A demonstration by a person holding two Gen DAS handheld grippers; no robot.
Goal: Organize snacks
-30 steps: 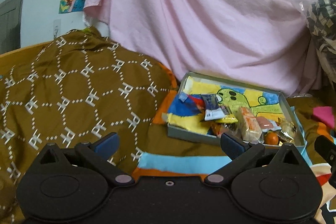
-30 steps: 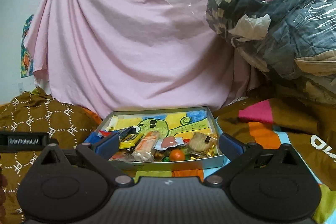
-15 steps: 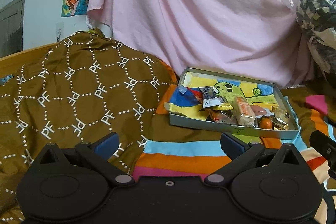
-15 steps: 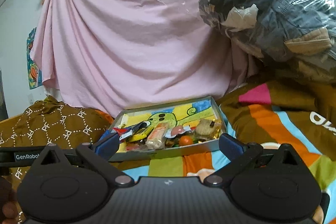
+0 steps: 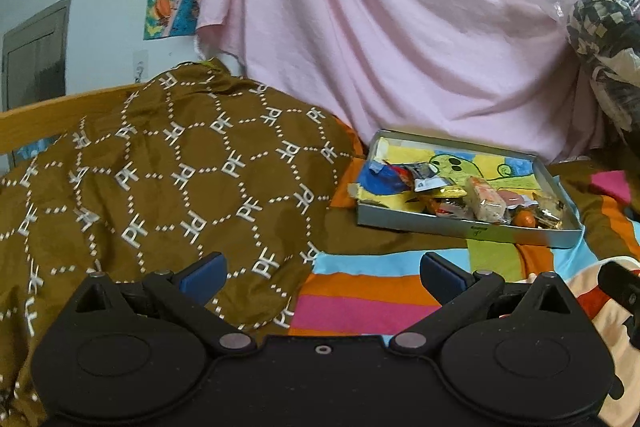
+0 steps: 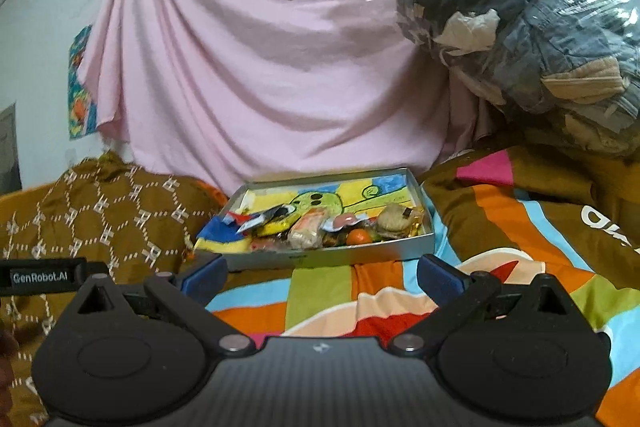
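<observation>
A shallow grey tin tray [image 5: 472,229] [image 6: 320,255] with a yellow cartoon lining lies on the striped bedcover. Several wrapped snacks are heaped along its near side: a pale wafer bar [image 5: 486,203] [image 6: 306,231], an orange round sweet [image 6: 357,237], a gold-wrapped biscuit [image 6: 396,223], and dark and white sachets [image 5: 426,179]. My left gripper [image 5: 322,273] is open and empty, well short of the tray and to its left. My right gripper [image 6: 320,277] is open and empty too, just in front of the tray's near wall.
A brown patterned quilt [image 5: 160,187] bulges on the left. A pink sheet [image 6: 260,67] hangs behind the tray. A clear plastic bag of clothes [image 6: 540,39] is piled at the right. The striped bedcover [image 6: 500,227] spreads around the tray. The other gripper's body [image 6: 40,277] shows at the left edge.
Both grippers have drawn back from the tray, so it looks smaller and farther off, with more bedcover in front. Both have stayed open and empty. The snacks have not moved.
</observation>
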